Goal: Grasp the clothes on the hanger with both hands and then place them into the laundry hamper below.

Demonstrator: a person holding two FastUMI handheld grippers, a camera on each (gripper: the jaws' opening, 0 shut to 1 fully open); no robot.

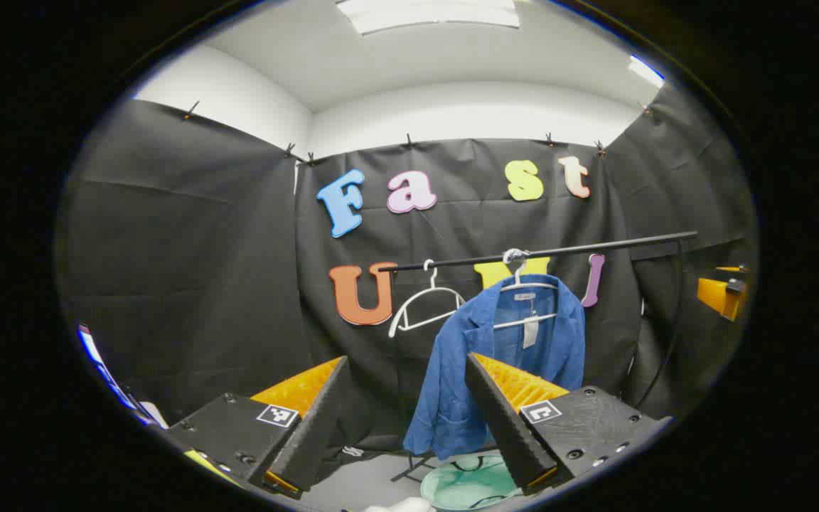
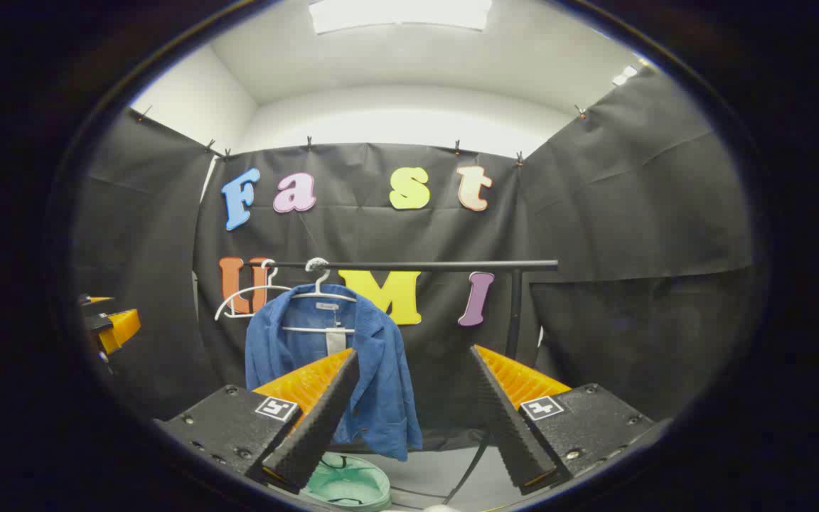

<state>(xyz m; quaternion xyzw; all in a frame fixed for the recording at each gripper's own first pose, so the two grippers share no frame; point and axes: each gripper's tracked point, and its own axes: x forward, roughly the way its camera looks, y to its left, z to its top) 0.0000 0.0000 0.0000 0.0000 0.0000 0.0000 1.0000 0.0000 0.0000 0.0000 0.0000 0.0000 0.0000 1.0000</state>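
Booth with clothes rail, both grippers raised before the garment. In the left gripper view we saw the left gripper with its two fingers spread wide and nothing between them, apart from every object. Beyond them a blue jacket hung on a white hanger from a black rail that crossed the back wall of black cloth. The jacket hung open at the front, a pale tag showing inside the collar (its text too small for us to read). A second white hanger, bare, hung on the same rail just to the left of the jacket in this view. On the floor beneath the jacket stood a pale green laundry hamper, its open top facing up. At the far right edge of this view we saw part of the right gripper. In the right gripper view the right gripper likewise stood with its fingers far apart and free of any load; the jacket lay behind its left-hand finger, the hamper below, and the rail's upright post to the right of the jacket. The left gripper showed at the left edge there, and we could not judge its opening from that glimpse.
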